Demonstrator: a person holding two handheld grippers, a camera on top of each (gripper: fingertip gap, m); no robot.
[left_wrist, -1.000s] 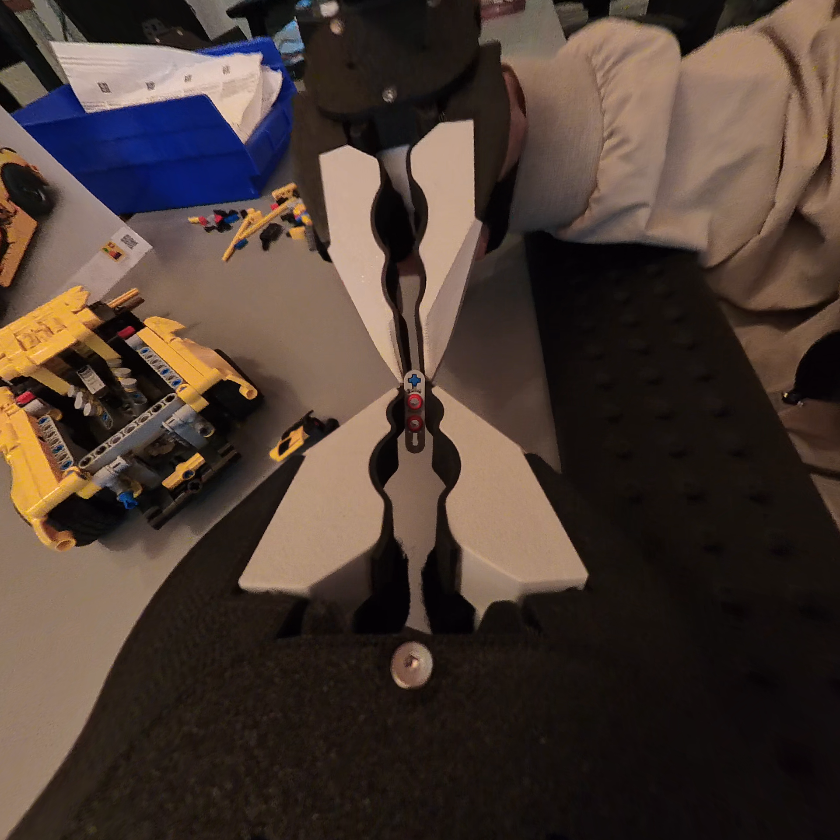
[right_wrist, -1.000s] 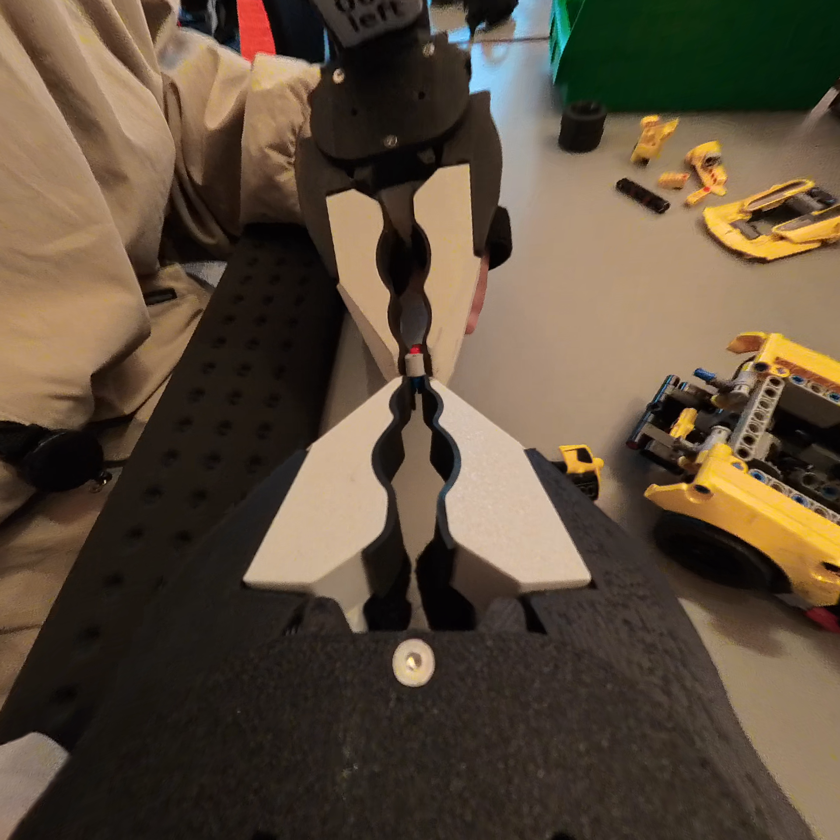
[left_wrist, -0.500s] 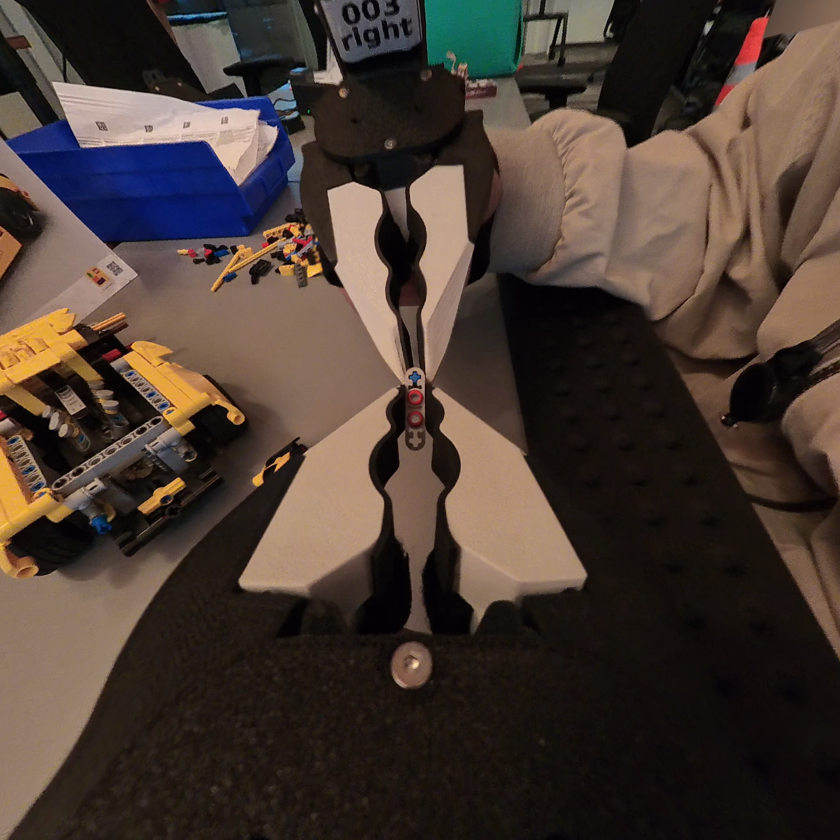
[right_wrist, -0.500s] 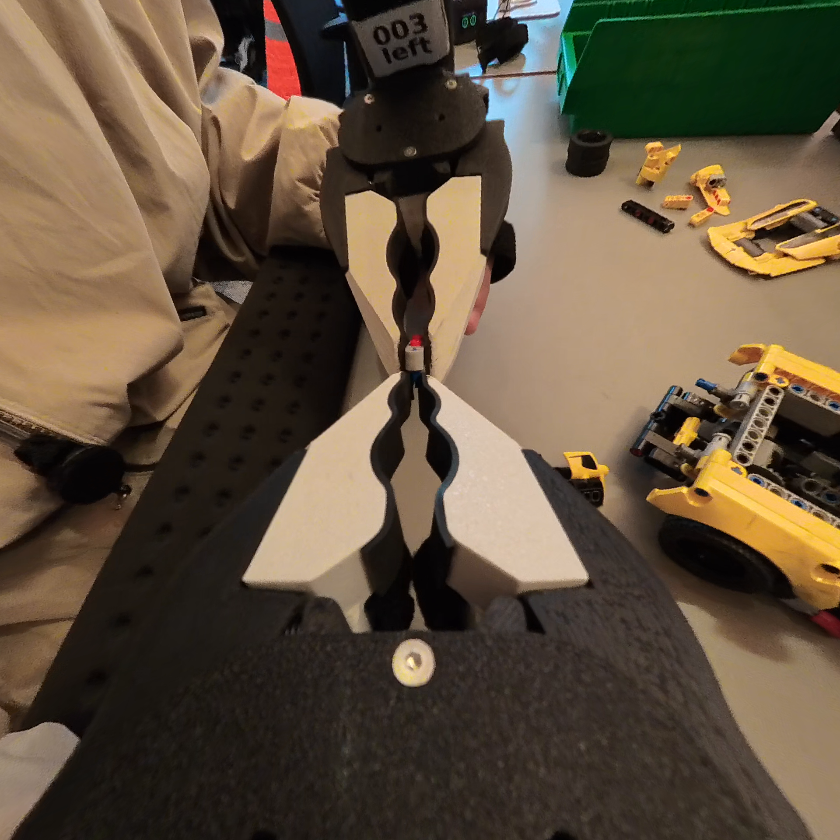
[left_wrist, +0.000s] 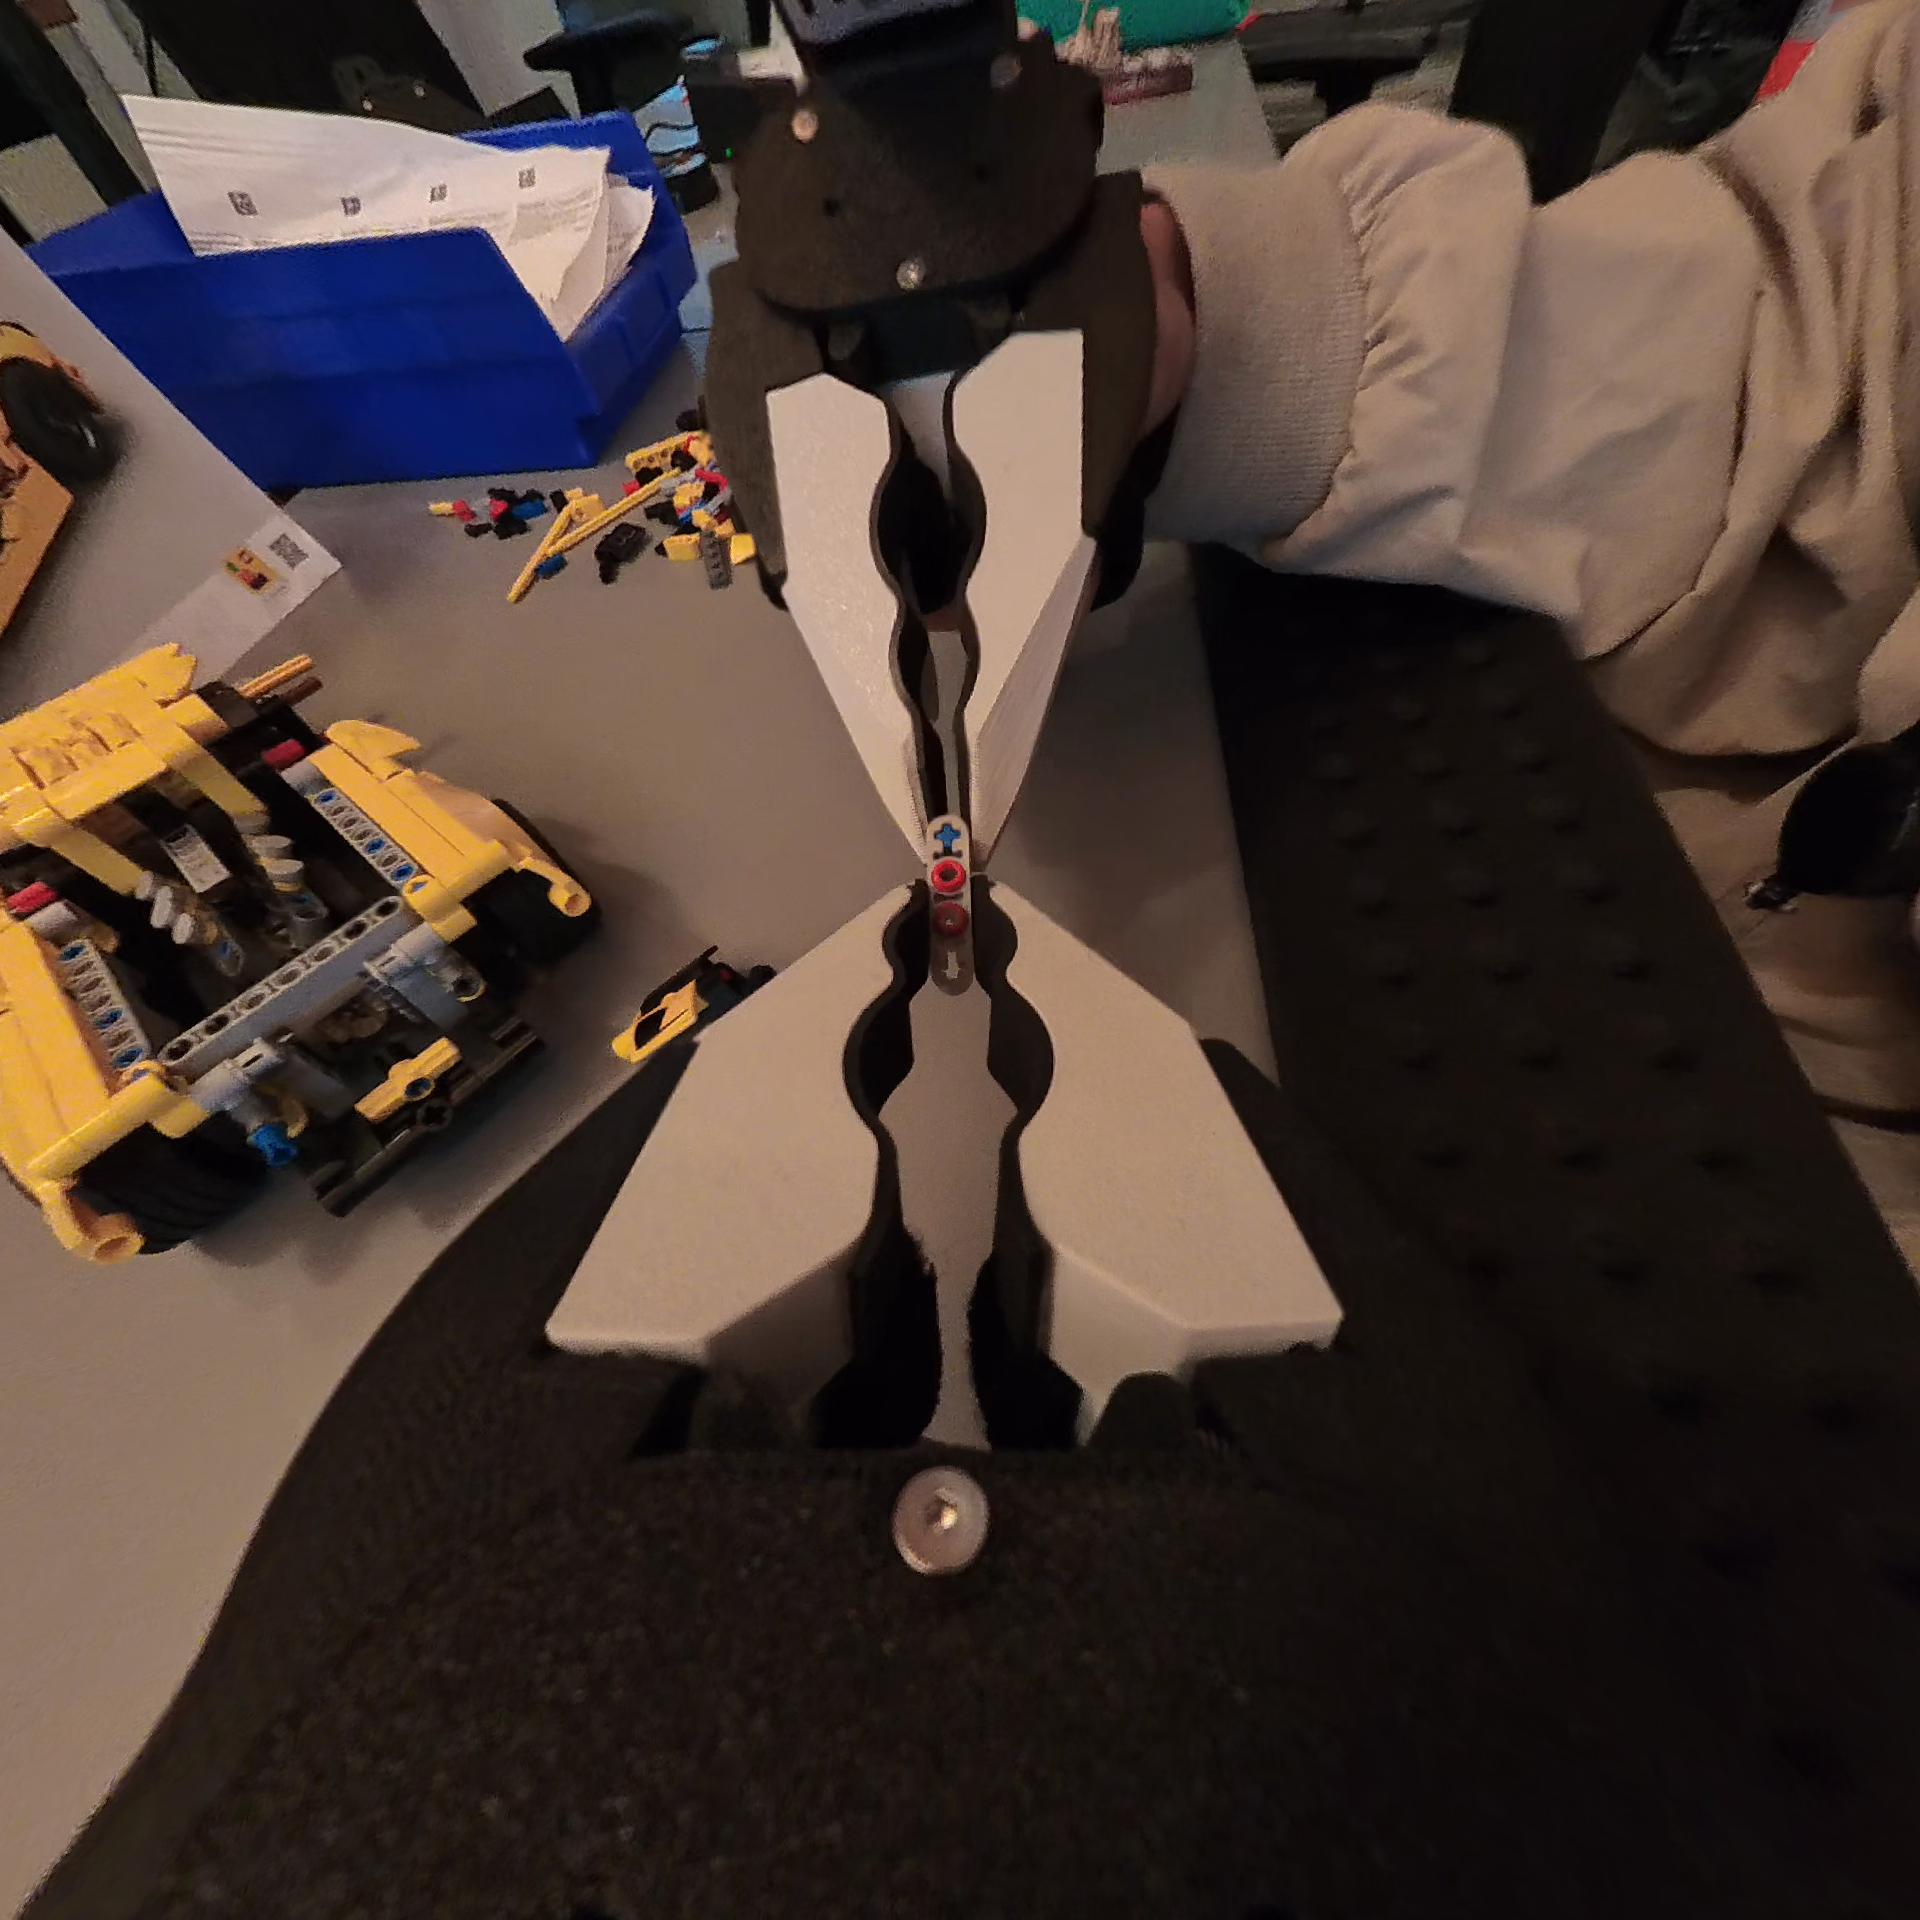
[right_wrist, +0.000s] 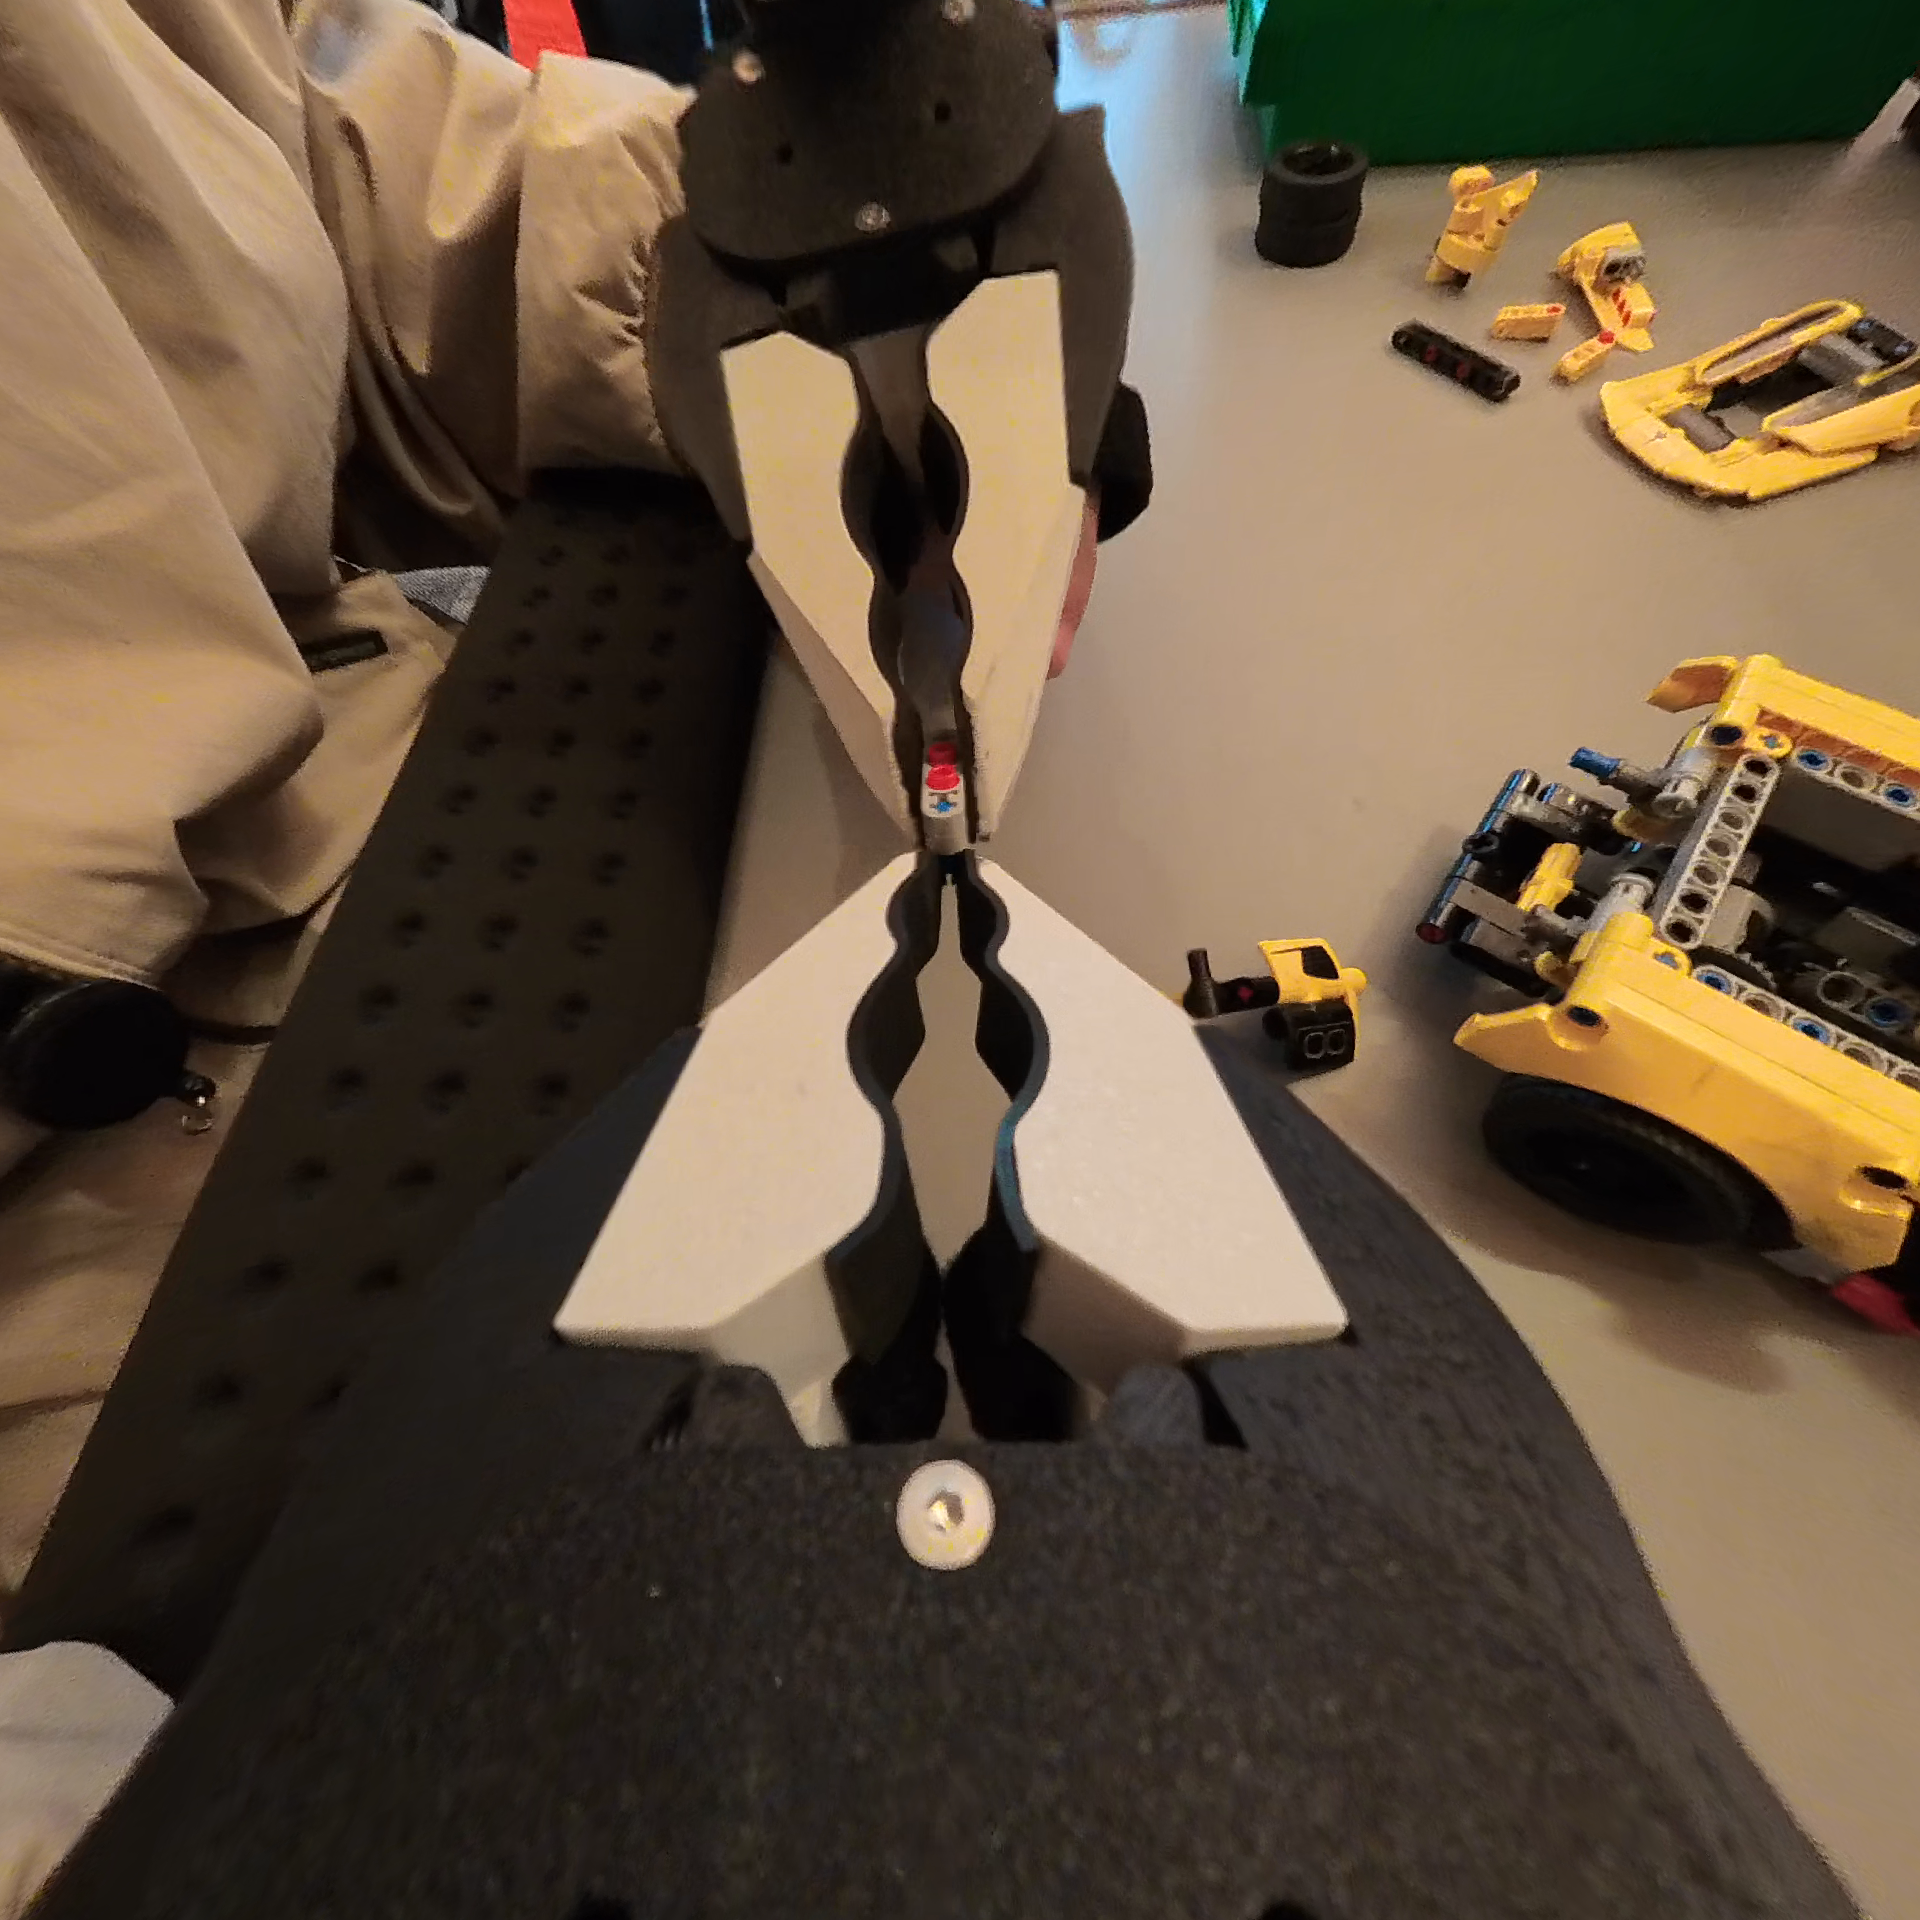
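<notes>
My left gripper (left_wrist: 948, 914) is shut on a short grey beam (left_wrist: 950, 956), held above the grey table. The beam carries two red pins (left_wrist: 945, 875) and a blue pin (left_wrist: 948, 834) at its far end. My right gripper (right_wrist: 945, 871) faces the left one tip to tip. Its jaws are shut, and a small blue piece shows between its tips, apparently the blue pin under the beam's end. In the right wrist view the beam (right_wrist: 943, 805) sticks out of the left gripper (right_wrist: 945, 831). The right gripper also shows in the left wrist view (left_wrist: 948, 821).
A part-built yellow car model (left_wrist: 208, 935) (right_wrist: 1714, 987) stands on the table. There are also a blue bin with papers (left_wrist: 364, 332), loose pieces (left_wrist: 613, 520), a green bin (right_wrist: 1558, 73), a black tyre (right_wrist: 1309, 203) and a yellow panel (right_wrist: 1766, 405). A black perforated mat (left_wrist: 1507, 987) lies under the beige sleeves.
Both grippers stay shut and tip to tip. They have shifted slightly together, and more of the beam's top with its red pins now shows in the right wrist view.
</notes>
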